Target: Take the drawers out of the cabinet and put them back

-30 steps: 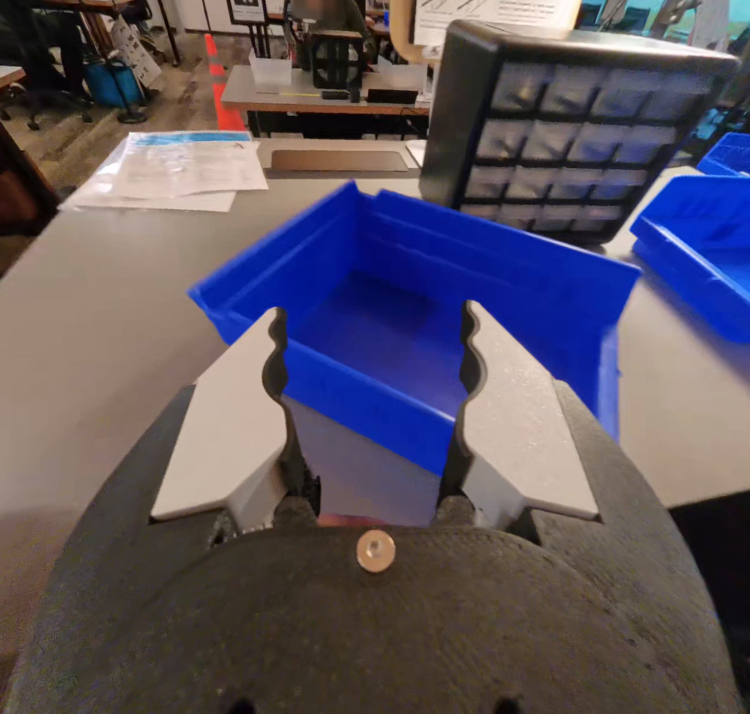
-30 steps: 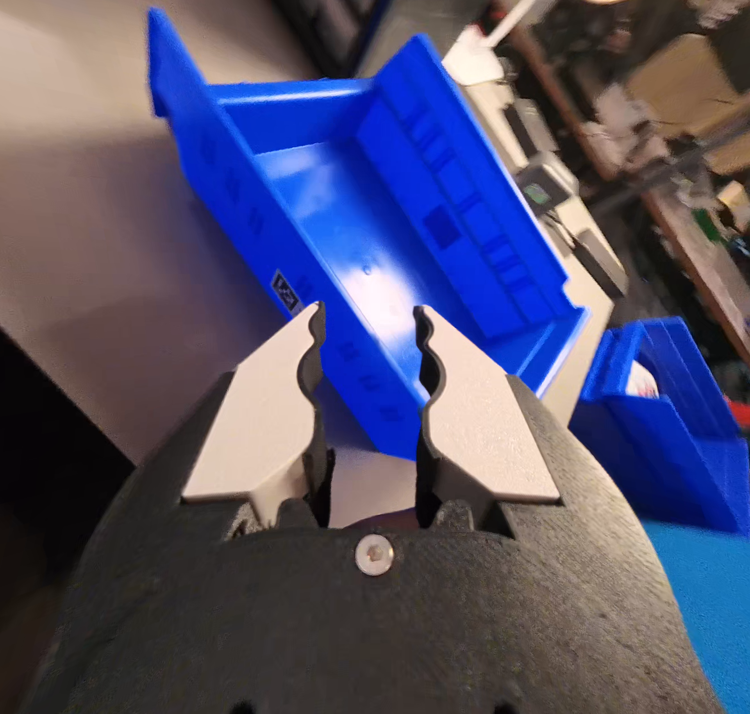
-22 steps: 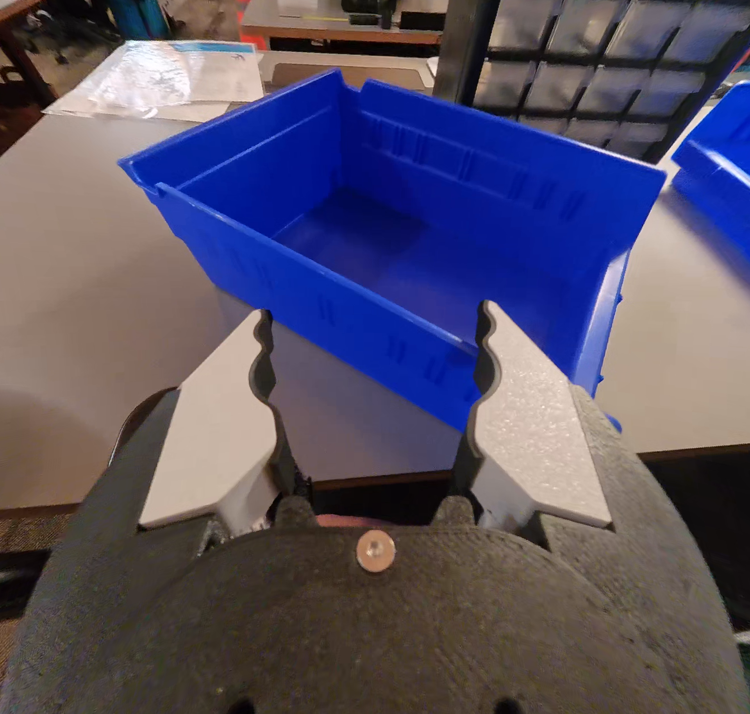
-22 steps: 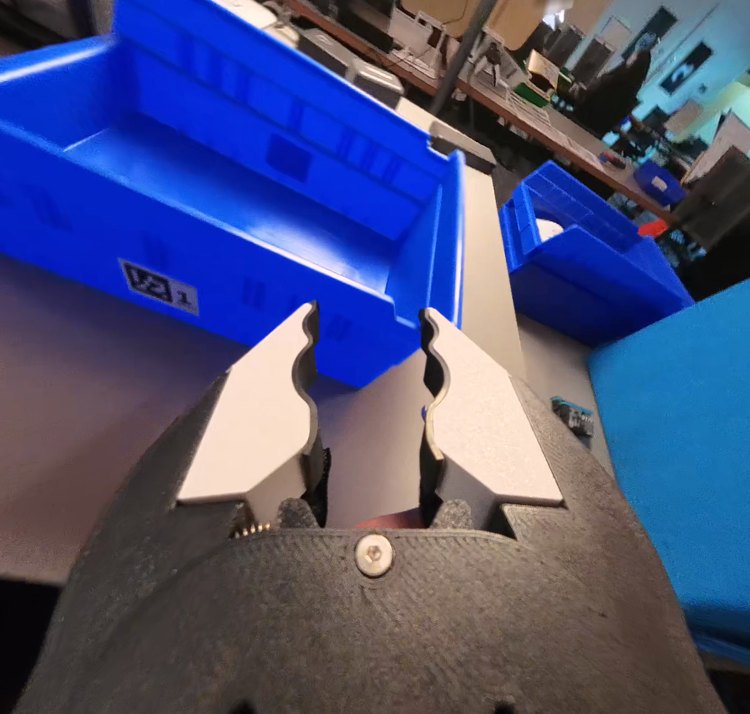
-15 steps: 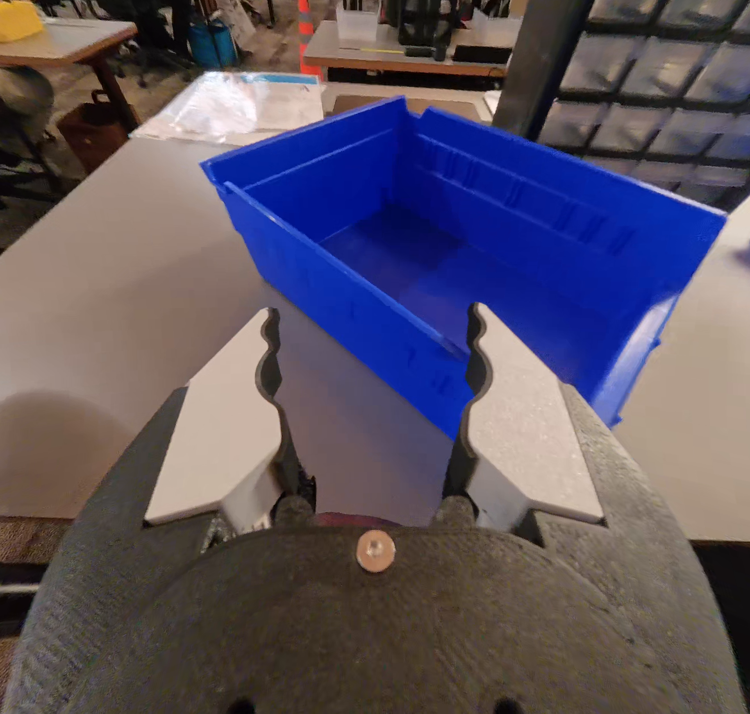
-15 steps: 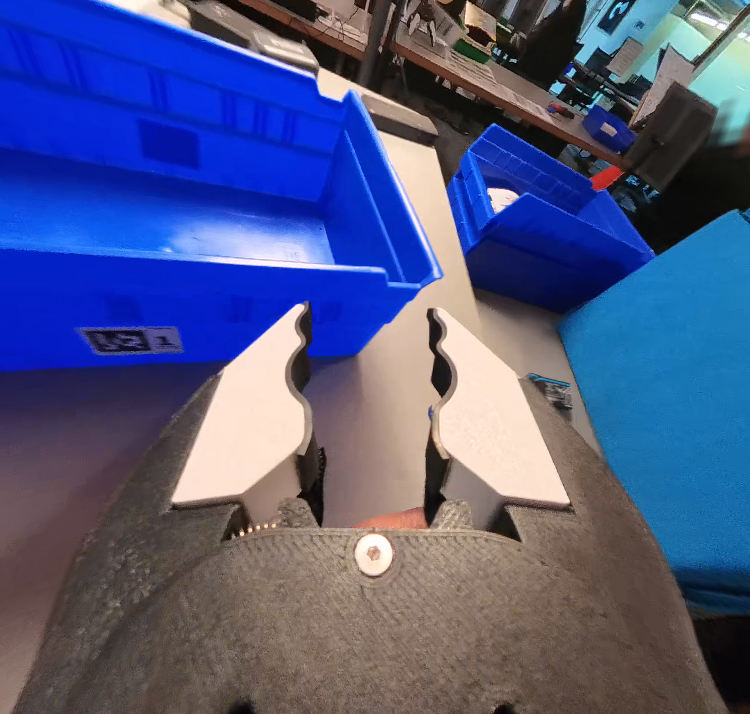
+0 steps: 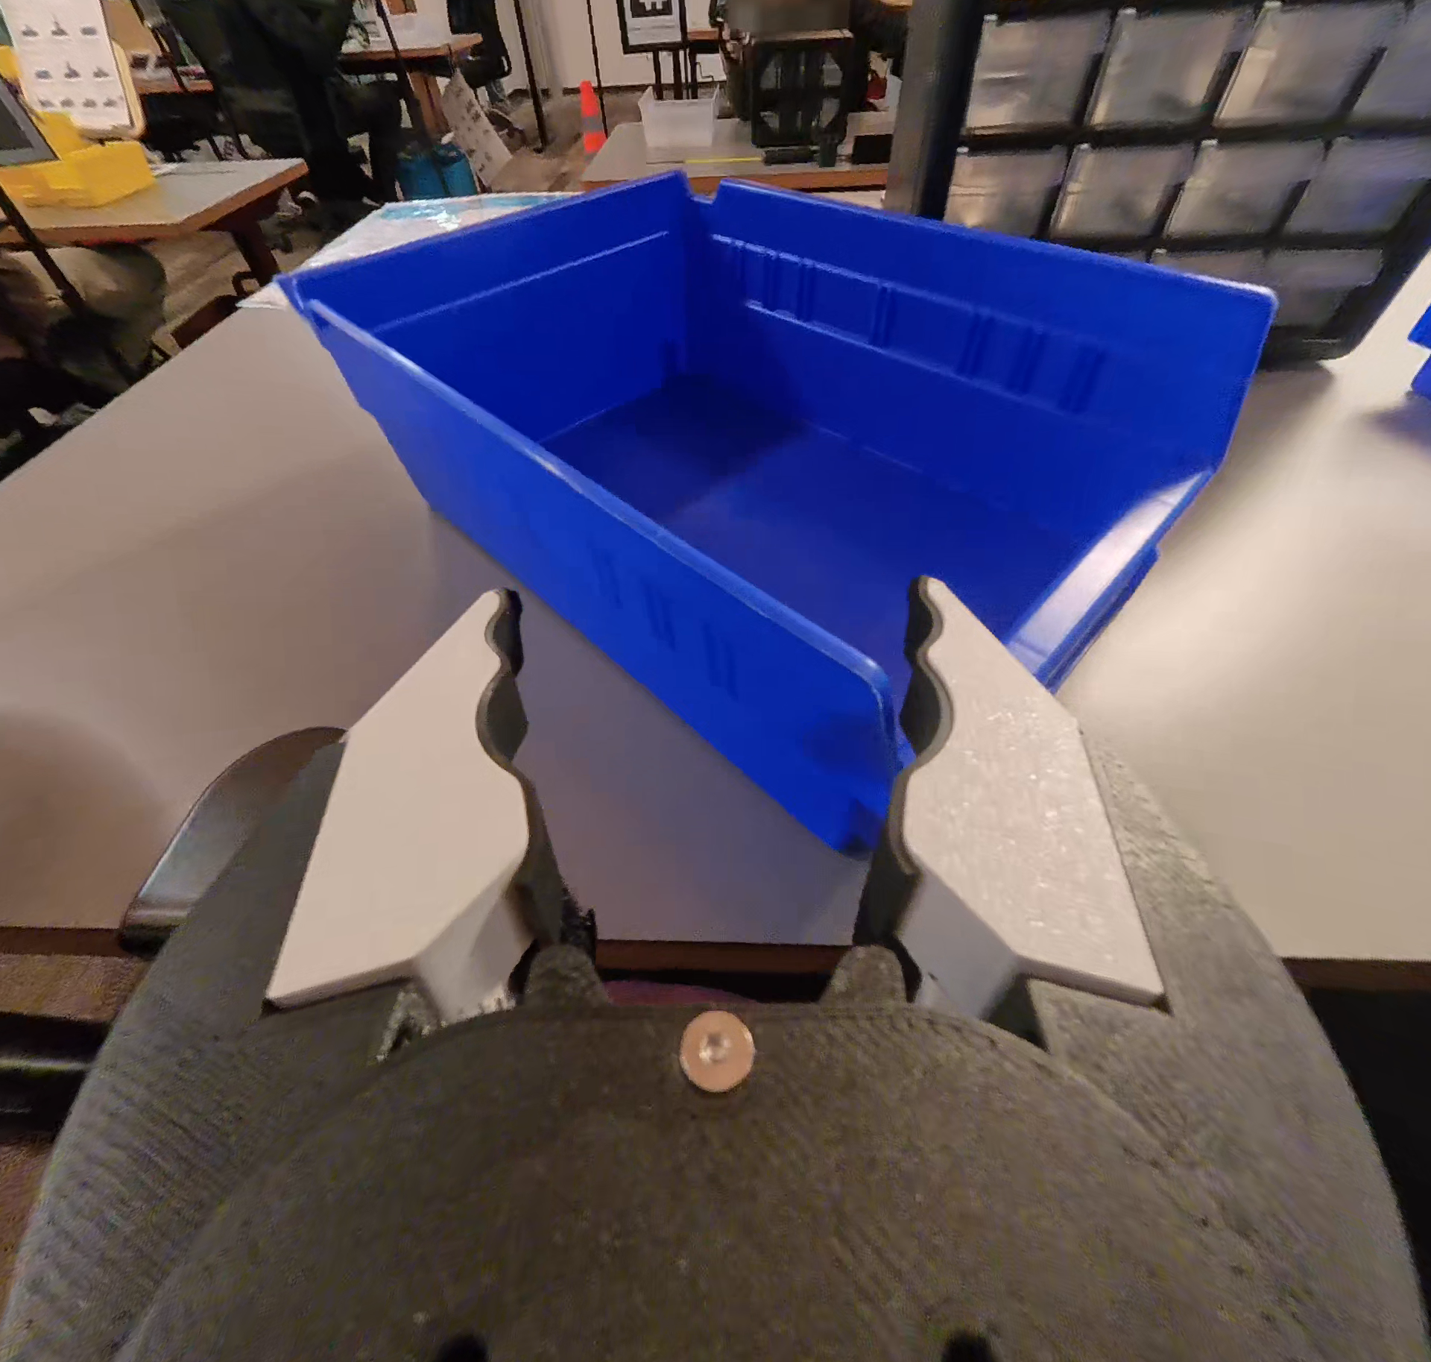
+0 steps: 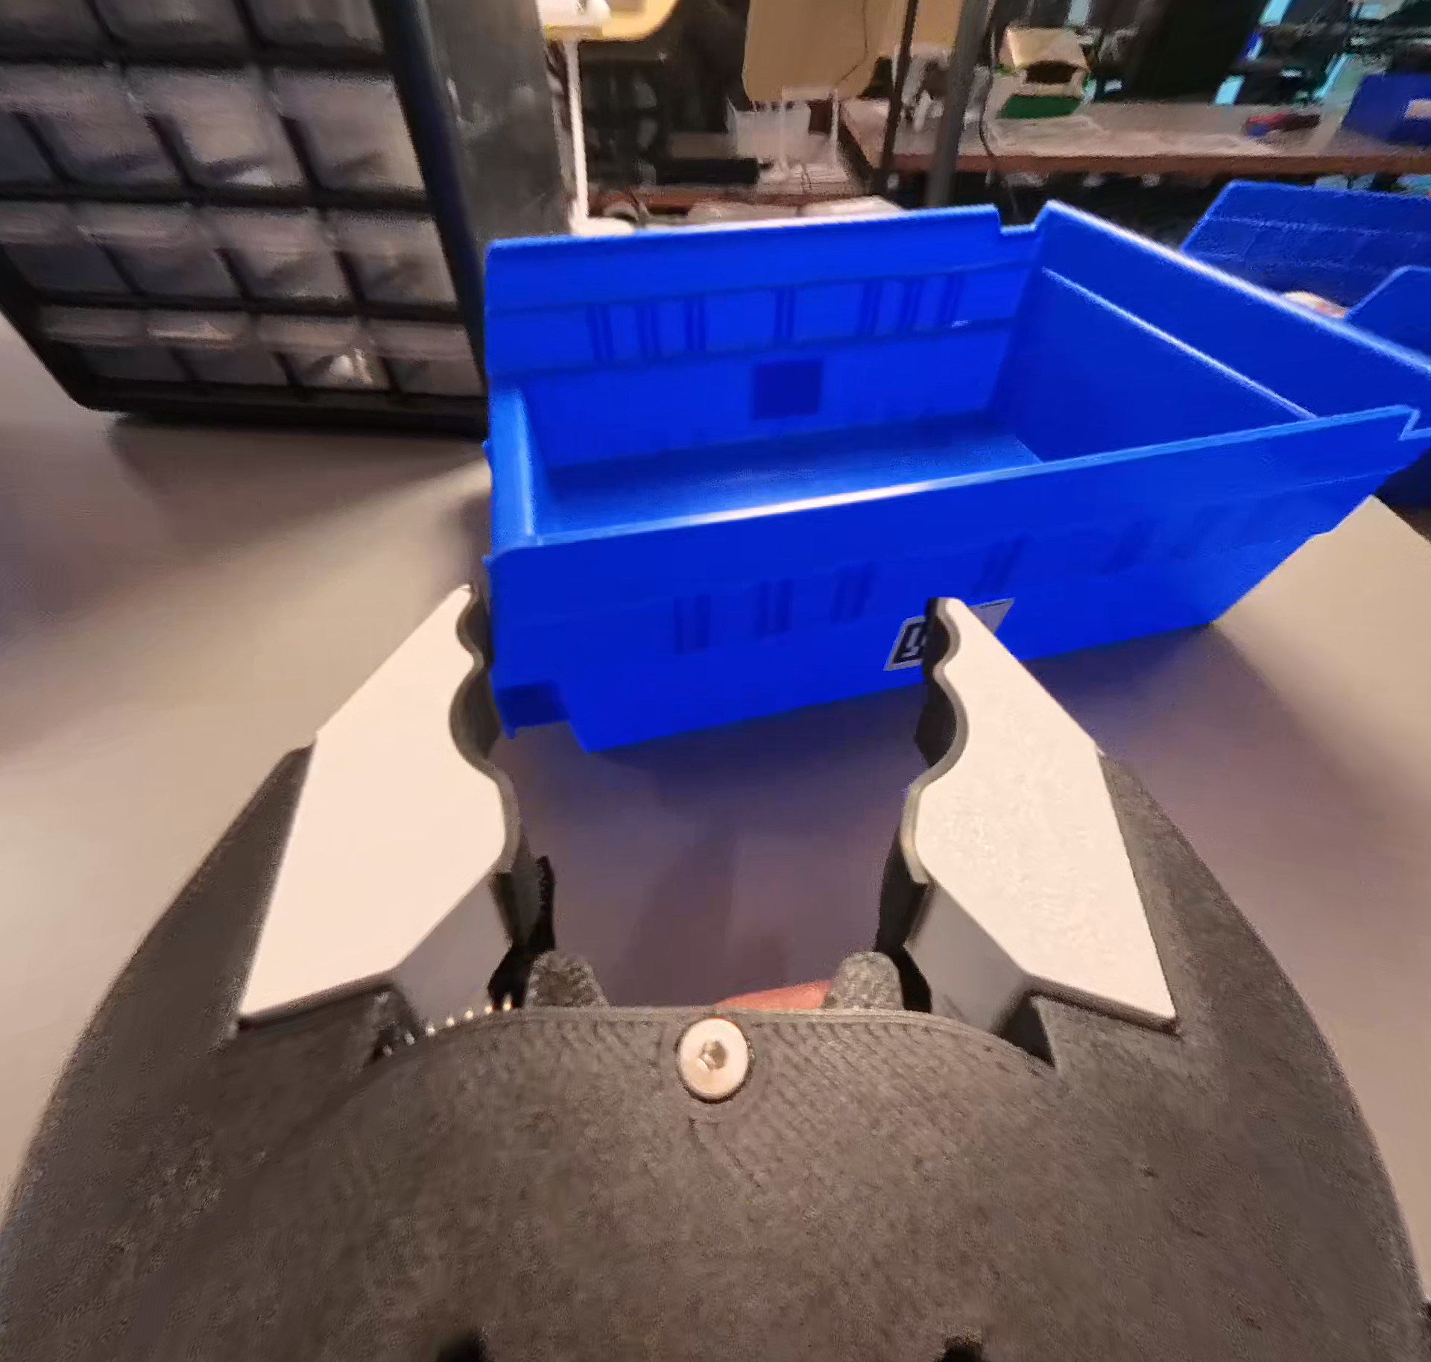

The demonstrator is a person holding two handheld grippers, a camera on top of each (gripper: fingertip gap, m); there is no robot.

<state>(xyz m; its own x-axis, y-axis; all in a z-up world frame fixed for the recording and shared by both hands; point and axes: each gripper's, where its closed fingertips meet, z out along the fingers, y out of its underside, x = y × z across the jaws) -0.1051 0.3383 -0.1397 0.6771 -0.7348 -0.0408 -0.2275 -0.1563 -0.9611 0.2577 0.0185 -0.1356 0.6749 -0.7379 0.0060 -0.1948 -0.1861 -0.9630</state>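
Two empty grippers, left [image 7: 712, 705] and right [image 8: 701, 705], are flanking the blue drawer [image 7: 774, 488], jaws spread wide. Its near corner is sitting nearer the left gripper; the cabinet [image 8: 217, 186] is standing behind the drawer.

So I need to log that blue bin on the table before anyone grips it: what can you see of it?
The blue bin is glossy moulded plastic, open-topped and empty, with ribbed slots along its long walls and one low end. A small sticker sits on one outer side. It rests upright on the grey table, in front of the black drawer cabinet. Neither gripper holds it.
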